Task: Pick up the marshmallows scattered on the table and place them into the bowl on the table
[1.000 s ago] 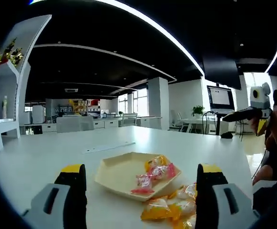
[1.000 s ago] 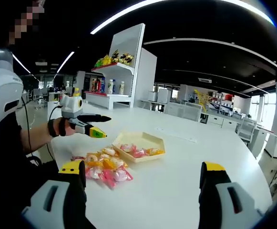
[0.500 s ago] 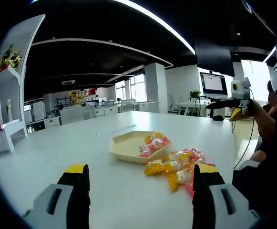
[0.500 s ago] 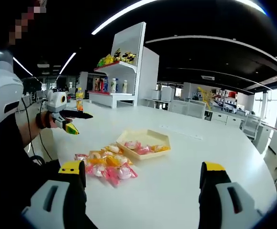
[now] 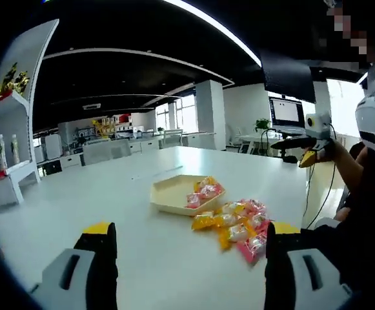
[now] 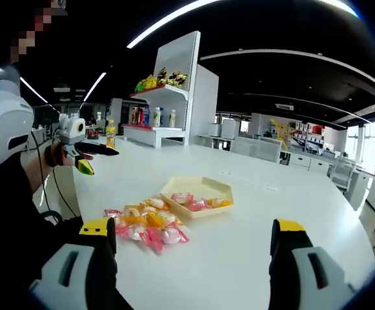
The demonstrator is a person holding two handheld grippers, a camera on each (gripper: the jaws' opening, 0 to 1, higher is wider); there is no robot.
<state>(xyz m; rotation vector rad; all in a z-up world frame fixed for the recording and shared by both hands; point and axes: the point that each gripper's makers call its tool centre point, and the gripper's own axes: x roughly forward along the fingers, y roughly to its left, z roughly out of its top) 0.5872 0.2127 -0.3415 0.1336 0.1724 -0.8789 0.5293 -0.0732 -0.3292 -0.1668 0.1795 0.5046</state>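
Setting: a large white table (image 6: 252,245) in an open-plan office, with a white display shelf (image 6: 168,97) carrying bottles and snacks behind it.

Bowl: one shallow, pale cream hexagonal bowl (image 5: 168,194) (image 6: 210,188) sits on the table, well clear of both grippers.

Marshmallows in the bowl: a few wrapped pink and yellow marshmallows (image 6: 197,202) already lie inside (three or four, too small to count surely).

Marshmallows on the table: a loose pile of yellow, orange and pink wrapped marshmallows (image 5: 235,223) (image 6: 145,223) lies just beside the bowl, touching its near edge; roughly eight to ten, overlapping, so the count is a judgement.

Left gripper: the grey, yellow-tipped left gripper (image 5: 187,248) has its jaws spread wide with nothing between them. In the right gripper view it (image 6: 90,155) is held up in the air, away from the pile.

Right gripper: the matching right gripper (image 6: 190,248) also has jaws wide apart and nothing in them. In the left gripper view it (image 5: 297,147) is raised above the table edge.

Step in hand: between picks, it seems; both grippers are off the table and neither carries a sweet.

Next move: one gripper needs to descend onto a single marshmallow at the pile's edge (soft wrappers, so a gentle squeeze), close on it, then carry it the short way over the bowl rim.
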